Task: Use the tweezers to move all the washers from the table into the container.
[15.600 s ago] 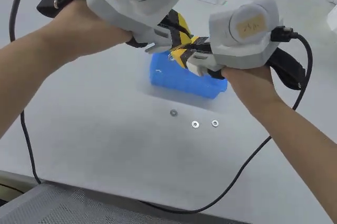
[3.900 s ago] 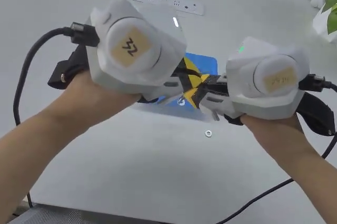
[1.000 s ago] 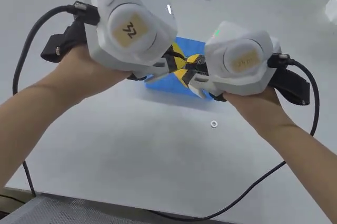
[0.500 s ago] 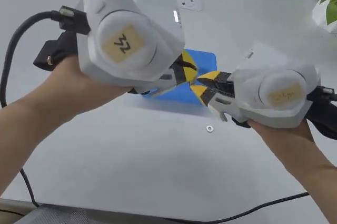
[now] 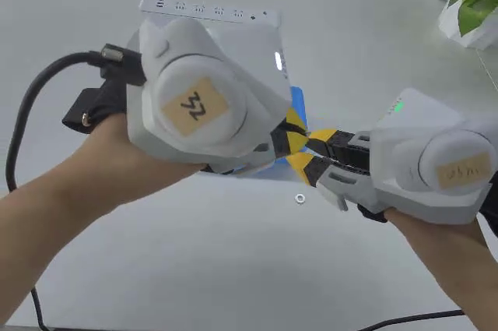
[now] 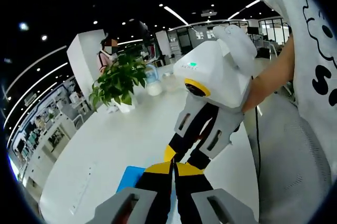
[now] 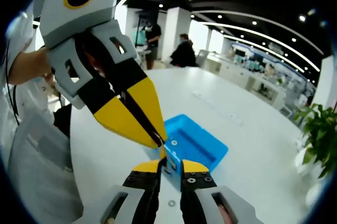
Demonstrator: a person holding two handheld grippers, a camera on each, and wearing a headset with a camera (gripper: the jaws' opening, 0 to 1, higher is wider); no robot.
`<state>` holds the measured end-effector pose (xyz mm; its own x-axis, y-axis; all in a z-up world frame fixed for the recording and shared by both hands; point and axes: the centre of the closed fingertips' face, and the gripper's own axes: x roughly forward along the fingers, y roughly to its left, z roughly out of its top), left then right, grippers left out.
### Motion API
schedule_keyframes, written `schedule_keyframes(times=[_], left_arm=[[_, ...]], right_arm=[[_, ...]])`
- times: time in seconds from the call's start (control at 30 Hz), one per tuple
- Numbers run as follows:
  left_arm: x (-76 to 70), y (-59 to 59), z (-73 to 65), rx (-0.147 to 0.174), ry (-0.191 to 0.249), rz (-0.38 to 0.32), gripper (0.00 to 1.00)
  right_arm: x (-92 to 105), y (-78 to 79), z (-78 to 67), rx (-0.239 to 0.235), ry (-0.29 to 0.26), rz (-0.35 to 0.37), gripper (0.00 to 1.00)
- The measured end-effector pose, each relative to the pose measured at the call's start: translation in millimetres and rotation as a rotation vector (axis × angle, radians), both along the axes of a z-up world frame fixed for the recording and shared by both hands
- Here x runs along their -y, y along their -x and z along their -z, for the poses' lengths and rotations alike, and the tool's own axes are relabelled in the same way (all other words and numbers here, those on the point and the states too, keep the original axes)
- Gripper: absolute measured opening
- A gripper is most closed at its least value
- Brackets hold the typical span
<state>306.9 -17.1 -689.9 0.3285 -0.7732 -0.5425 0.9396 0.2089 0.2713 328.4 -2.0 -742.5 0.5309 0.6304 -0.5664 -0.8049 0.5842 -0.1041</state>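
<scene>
A: Blue container (image 7: 205,145) sat where, relative to the tips?
B: Beyond them on the white table (image 5: 194,269), going by the right gripper view. Pale rings (image 7: 174,142) lay inside it, probably washers already dropped.
A: And the loose one?
B: One washer (image 5: 300,198) lay flat on the table. It was just under the spot where both sets of tips met, on the person's side of the container. In the right gripper view it sat low and dead centre, between that gripper's own fingers.
A: Jaws?
B: Left gripper (image 6: 172,167) had its yellow tips pressed together on a thin dark strip, which I took for the tweezers (image 7: 142,118). Right gripper (image 7: 169,167) had its tips drawn close, with a narrow slot and something small in it. Couldn't tell if that was gripped.
A: Which side was nearer the washer?
B: Right tips looked slightly nearer, with the left tips just above them.
A: Axis?
B: Washer was a flat ring, so no long axis. The tweezers' line was too thin to read past the jaws. My call: the next move needed a short drop straight down onto the ring, on the near side of the container.
</scene>
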Motion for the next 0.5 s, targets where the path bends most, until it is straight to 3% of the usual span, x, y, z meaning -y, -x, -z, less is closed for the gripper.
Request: schedule_keyframes(times=[0.17, 0.33, 0.5], left_arm=[[9.2, 4.0, 3.1, -0.003, -0.006, 0.025, 0.0], [11.9, 8.5, 5.5, -0.023, -0.011, 0.034, 0.0], [14.4, 10.5, 9.3, -0.03, -0.02, 0.041, 0.0]], right_arm=[[3.9, 7.7, 2.3, 0.008, 0.01, -0.003, 0.06], [9.4, 12.4, 12.7, 0.005, 0.054, -0.001, 0.06], [13.3, 11.6, 22.1, -0.002, 0.064, 0.002, 0.06]])
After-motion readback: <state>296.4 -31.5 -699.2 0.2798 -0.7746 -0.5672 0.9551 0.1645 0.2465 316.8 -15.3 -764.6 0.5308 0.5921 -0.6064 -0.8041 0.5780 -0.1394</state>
